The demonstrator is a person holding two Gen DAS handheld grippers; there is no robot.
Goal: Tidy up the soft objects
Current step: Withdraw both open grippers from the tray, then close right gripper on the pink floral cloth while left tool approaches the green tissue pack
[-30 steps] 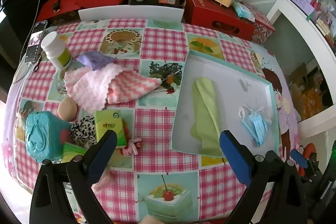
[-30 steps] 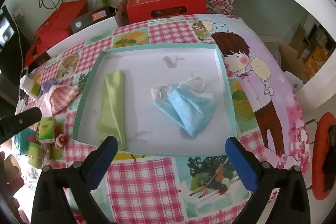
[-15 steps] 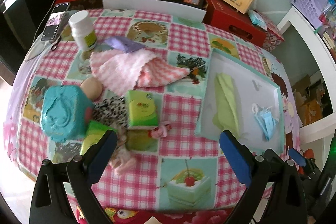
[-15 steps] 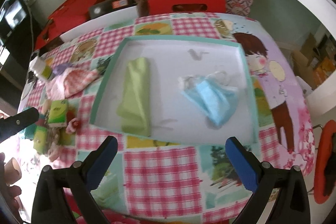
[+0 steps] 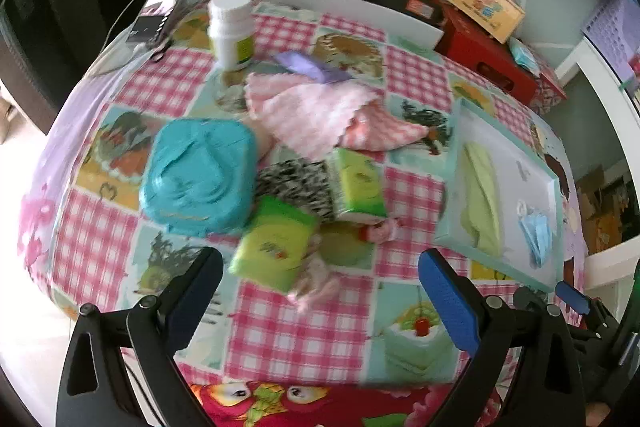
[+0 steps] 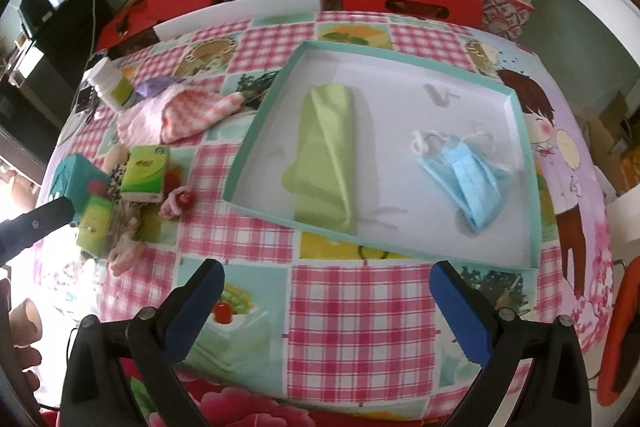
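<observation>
Plainly, neither tool has hold of anything: the left tool (image 5: 320, 279) is spread wide with nothing between its blue pads, and the right tool (image 6: 326, 291) is spread just as wide and equally empty. Both are held above the near edge of the surface (image 6: 360, 327), clear of every item.

Two soft things are already laid in the tray (image 6: 532, 211): a folded green cloth (image 6: 328, 155) and a blue face mask (image 6: 468, 183). From the right tool the tray lies straight ahead; from the left tool it lies ahead and well to the right.

The soft things not yet sorted are heaped ahead of the left tool. Nearest it, just beyond and between its pads, a green tissue pack (image 5: 276, 247) is seen, with a pale pink scrap (image 5: 316, 283) touching its right side. Farther ahead a second tissue pack (image 5: 360, 187), a black-and-white patterned cloth (image 5: 296, 187) and, beyond those, a pink towel (image 5: 320, 111) are found. A teal box (image 5: 196, 179) sits ahead and to the left.

The left tool is judged the nearer one for the next pick. The near tissue pack's long axis runs ahead and slightly rightward, roughly along the tool's fingers, so a grip across its short width seems suitable.
</observation>
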